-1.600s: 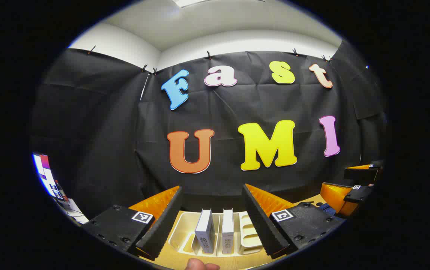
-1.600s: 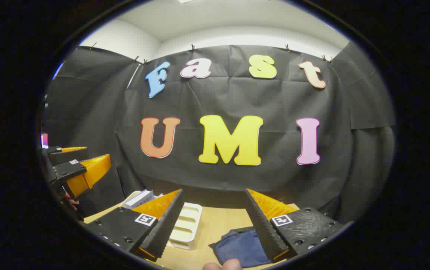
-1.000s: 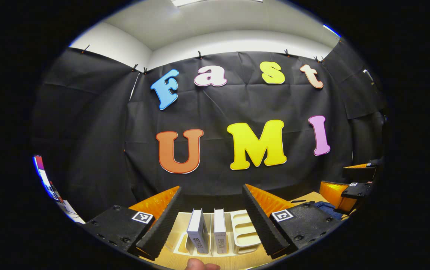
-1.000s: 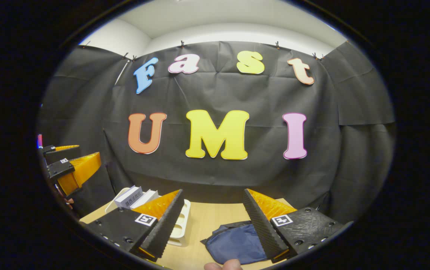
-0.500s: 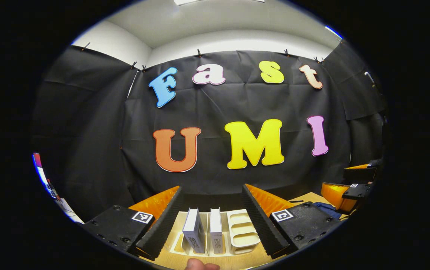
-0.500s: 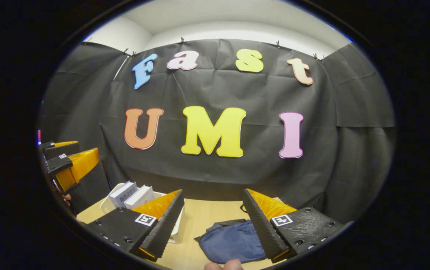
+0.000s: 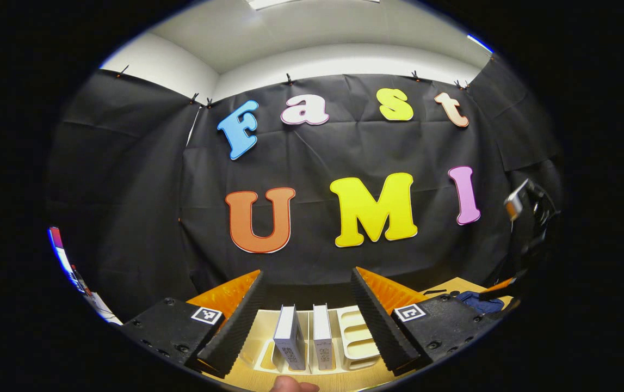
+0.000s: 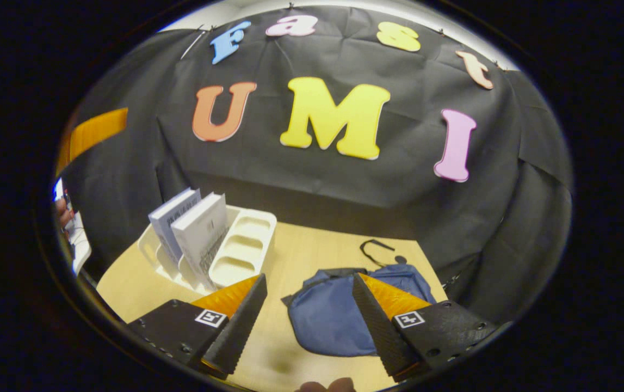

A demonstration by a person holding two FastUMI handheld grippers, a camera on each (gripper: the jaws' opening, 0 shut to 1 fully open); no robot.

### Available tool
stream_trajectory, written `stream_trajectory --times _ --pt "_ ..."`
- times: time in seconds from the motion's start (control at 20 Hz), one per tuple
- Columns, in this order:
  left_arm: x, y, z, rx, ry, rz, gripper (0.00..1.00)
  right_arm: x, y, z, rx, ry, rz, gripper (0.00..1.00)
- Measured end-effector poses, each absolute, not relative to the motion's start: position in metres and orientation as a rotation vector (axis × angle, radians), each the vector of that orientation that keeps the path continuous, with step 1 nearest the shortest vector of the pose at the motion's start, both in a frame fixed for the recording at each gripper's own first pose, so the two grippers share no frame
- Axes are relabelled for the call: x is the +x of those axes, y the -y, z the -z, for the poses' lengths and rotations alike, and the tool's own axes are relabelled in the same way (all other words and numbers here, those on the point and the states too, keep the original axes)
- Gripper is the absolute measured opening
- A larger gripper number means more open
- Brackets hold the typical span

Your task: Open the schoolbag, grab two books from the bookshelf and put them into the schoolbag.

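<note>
Black cloth backs the booth on every side, with a pale wooden surface below it. From the left gripper view, the left hand-held gripper hangs with its fingers spread wide and nothing between them, aimed at a white slotted bookshelf lying on the surface. Two white books stand upright side by side in its slots, straight ahead between the open fingers. Off to the right, a corner of the blue schoolbag shows, with part of the other device beside it at the edge.

From the right gripper view, the right hand-held gripper is likewise open and empty, tilted down over the schoolbag, which lies flat and looks closed, its black strap trailing behind it. The bookshelf sits just left of the bag, the two books leaning slightly in it.

The bag is soft and limp, so a pinch on loose fabric rather than the zip pull would likely just lift or drag the whole bag instead of opening it. The books stand close together; a grasp too wide may take both, or tip the light bookshelf.
</note>
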State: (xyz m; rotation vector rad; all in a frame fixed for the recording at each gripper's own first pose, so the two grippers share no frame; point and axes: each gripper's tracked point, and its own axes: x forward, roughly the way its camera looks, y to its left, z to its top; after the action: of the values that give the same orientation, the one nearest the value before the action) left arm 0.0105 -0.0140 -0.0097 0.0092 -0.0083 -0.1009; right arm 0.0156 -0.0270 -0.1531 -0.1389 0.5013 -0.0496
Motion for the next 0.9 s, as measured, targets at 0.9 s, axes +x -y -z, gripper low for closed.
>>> stream_trajectory --times 0.9 --pt "-0.006 0.018 0.028 0.013 -0.038 0.098 0.98 0.043 0.035 0.347 -0.385 -1.006 0.074 0.99"
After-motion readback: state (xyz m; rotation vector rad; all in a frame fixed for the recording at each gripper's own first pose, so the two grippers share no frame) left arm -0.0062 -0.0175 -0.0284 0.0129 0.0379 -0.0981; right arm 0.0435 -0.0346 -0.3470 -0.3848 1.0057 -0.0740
